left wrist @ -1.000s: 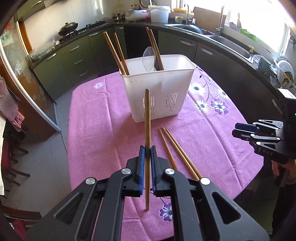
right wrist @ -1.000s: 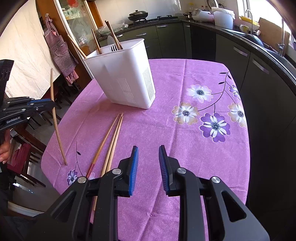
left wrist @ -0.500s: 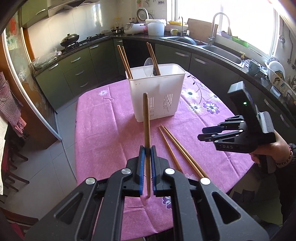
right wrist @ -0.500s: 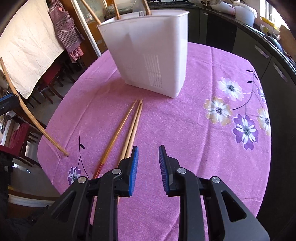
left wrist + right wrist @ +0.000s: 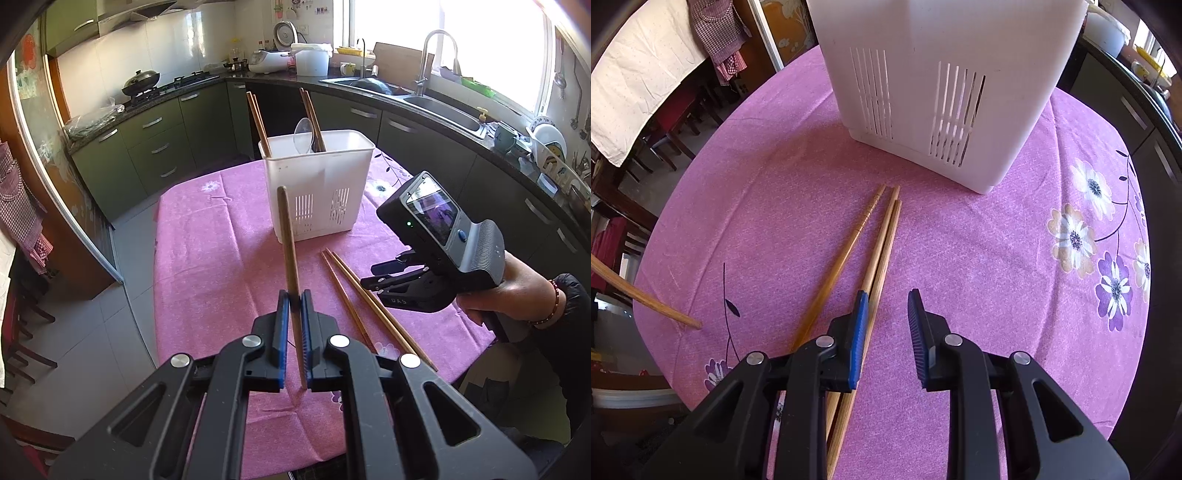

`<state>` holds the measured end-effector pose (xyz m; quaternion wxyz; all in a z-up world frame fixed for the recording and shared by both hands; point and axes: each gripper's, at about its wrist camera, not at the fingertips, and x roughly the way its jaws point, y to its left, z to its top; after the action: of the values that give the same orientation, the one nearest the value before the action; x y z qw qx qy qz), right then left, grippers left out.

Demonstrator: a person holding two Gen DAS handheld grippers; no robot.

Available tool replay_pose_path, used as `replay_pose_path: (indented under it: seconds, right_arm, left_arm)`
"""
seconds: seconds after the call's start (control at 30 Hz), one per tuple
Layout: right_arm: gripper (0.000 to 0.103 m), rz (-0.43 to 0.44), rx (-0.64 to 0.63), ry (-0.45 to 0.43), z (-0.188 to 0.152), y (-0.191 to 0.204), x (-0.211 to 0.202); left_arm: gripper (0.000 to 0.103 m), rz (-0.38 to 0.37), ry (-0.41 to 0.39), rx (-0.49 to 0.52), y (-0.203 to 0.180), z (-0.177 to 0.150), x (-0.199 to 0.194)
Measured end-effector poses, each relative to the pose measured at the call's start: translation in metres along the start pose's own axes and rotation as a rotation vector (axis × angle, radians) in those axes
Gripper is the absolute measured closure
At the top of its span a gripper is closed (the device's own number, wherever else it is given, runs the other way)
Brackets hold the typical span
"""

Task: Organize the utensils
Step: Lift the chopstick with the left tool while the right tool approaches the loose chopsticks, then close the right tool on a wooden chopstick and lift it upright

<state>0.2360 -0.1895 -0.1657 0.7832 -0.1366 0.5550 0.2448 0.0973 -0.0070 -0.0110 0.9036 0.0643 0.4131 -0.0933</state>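
My left gripper point(image 5: 293, 299) is shut on one wooden chopstick point(image 5: 288, 240) and holds it nearly upright above the near table edge; its lower end also shows in the right wrist view point(image 5: 646, 301). A white slotted utensil holder point(image 5: 319, 184) stands mid-table with several chopsticks and a clear spoon point(image 5: 304, 129) in it. Three loose chopsticks point(image 5: 875, 254) lie on the pink cloth in front of the holder point(image 5: 945, 85). My right gripper point(image 5: 886, 302) is open, low over the chopsticks' near ends, with its left finger above them. It also shows in the left wrist view point(image 5: 384, 275).
The round table wears a pink flowered tablecloth point(image 5: 1015, 258). Dark kitchen cabinets, a stove with a wok point(image 5: 142, 79) and a sink point(image 5: 439, 107) run behind it. Chairs point(image 5: 665, 125) stand by the table's far left side.
My right gripper has moved down and forward toward the loose chopsticks and the holder. My left gripper has lifted and drawn back a little with its chopstick still held.
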Motion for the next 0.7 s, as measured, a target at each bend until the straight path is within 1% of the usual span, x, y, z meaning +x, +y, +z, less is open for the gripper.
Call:
replay_pose_path:
  seconds: [0.23, 0.47, 0.63, 0.7]
  right_arm:
    - [0.08, -0.032, -0.011, 0.014, 0.006, 0.006, 0.006]
    - [0.08, -0.021, -0.02, 0.015, 0.02, 0.016, 0.014]
    - [0.08, 0.019, 0.016, 0.011, 0.022, 0.012, 0.017]
    - [0.08, 0.056, 0.037, 0.004, 0.017, 0.006, 0.014]
  left_arm:
    - [0.096, -0.001, 0.0, 0.001, 0.001, 0.0, 0.0]
    - [0.096, 0.002, 0.002, 0.002, 0.0, 0.0, 0.0]
    - [0.096, 0.004, 0.004, 0.01, 0.0, 0.0, -0.001]
    - [0.096, 0.003, 0.005, 0.012, 0.001, 0.0, -0.001]
